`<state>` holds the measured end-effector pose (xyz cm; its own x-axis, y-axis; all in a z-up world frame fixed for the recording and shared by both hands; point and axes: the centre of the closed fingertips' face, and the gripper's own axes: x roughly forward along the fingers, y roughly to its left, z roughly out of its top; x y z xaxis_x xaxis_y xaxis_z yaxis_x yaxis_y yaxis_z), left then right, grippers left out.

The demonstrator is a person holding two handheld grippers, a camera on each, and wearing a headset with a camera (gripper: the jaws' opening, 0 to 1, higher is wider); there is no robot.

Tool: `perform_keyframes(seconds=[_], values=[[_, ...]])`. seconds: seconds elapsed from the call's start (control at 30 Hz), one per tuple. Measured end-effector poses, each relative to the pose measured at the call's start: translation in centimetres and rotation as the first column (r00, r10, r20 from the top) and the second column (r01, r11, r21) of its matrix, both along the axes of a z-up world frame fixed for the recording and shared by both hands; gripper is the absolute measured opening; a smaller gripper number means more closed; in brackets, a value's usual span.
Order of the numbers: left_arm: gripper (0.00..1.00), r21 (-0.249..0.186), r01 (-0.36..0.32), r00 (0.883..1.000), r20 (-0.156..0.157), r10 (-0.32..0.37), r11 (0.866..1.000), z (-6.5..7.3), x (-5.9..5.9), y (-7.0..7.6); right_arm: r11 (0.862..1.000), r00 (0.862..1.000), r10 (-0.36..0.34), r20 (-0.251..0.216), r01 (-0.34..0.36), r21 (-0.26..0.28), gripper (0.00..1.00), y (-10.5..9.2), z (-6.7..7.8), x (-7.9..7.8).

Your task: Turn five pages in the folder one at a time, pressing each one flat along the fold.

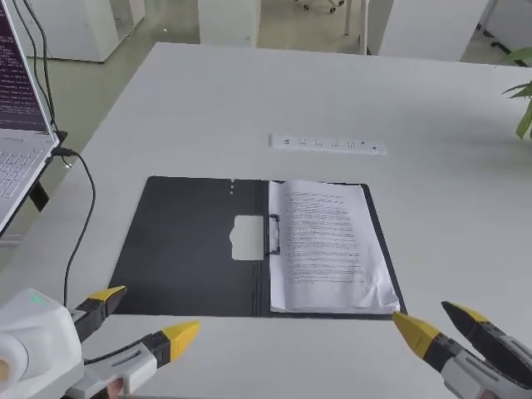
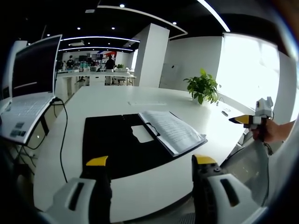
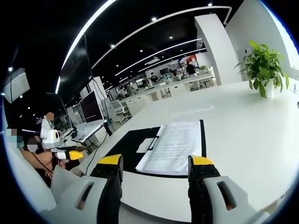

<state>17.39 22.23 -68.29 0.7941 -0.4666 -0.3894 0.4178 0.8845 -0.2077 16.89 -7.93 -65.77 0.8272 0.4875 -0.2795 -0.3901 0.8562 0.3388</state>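
Observation:
A black folder (image 1: 187,249) lies open flat on the white table, with a stack of printed pages (image 1: 326,243) clipped on its right half; the lower right page corner curls up. The folder (image 2: 114,142) and pages (image 2: 174,130) sit ahead of my left gripper (image 2: 151,161), which is open and held off the table's near edge. My right gripper (image 3: 155,160) is open too, with the folder (image 3: 131,149) and pages (image 3: 174,145) beyond it. In the head view the left gripper (image 1: 143,314) is at lower left and the right gripper (image 1: 440,320) at lower right, both short of the folder.
A white power strip (image 1: 327,144) lies beyond the folder. An open laptop (image 1: 18,125) sits at the left edge, its black cable (image 1: 83,216) trailing down beside the folder. A potted plant (image 1: 522,91) stands at far right. A person (image 3: 32,149) is at left in the right gripper view.

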Motion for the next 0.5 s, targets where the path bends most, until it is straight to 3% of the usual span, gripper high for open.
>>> perform_keyframes(seconds=[0.5], values=[[0.70,0.024,0.055,0.998,0.003,-0.055,0.998,0.62,0.65,-0.46,1.000,1.000,0.007,0.006,-0.007,-0.017,0.57,-0.86,0.03,0.31]])
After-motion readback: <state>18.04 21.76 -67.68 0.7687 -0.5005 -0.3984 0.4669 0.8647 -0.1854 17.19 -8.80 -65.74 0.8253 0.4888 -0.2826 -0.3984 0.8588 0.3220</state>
